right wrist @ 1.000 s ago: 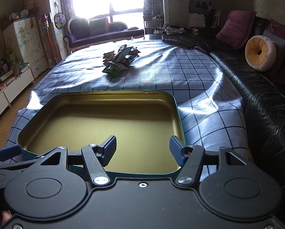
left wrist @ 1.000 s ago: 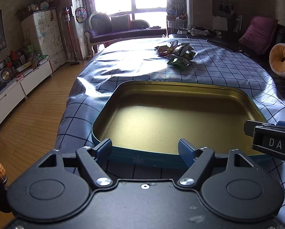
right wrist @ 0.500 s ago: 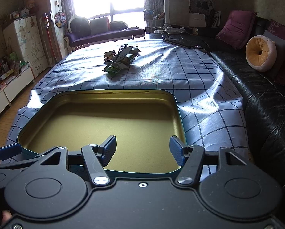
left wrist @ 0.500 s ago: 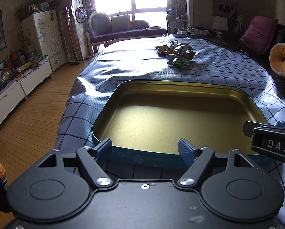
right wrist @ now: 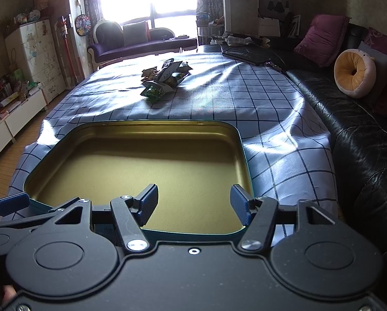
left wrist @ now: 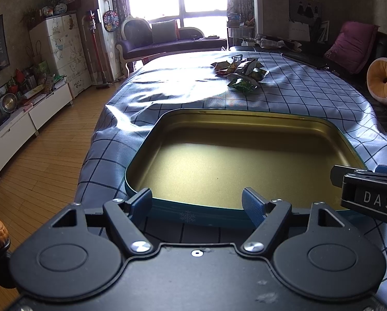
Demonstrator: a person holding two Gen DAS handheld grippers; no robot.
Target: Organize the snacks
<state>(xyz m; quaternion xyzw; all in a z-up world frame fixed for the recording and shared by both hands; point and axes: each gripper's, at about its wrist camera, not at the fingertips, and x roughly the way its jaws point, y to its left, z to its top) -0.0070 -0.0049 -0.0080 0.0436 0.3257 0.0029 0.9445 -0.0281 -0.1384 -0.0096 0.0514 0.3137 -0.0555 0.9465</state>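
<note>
In the lower half of both wrist views, one shallow gold-lined metal tin with a teal outer wall is sitting empty on the grey-blue checked tablecloth. The left gripper is hovering at the tin's near rim with its two blue-padded fingers spread wide, gripping nothing. The right gripper is hanging over the tin's near right corner, equally wide apart and empty. One heap of crinkled green and yellow snack packets is lying well apart from the tin, in the upper middle of each frame; the packets are overlapping too much to count. One round orange cushion is resting on the black sofa at upper right.
</note>
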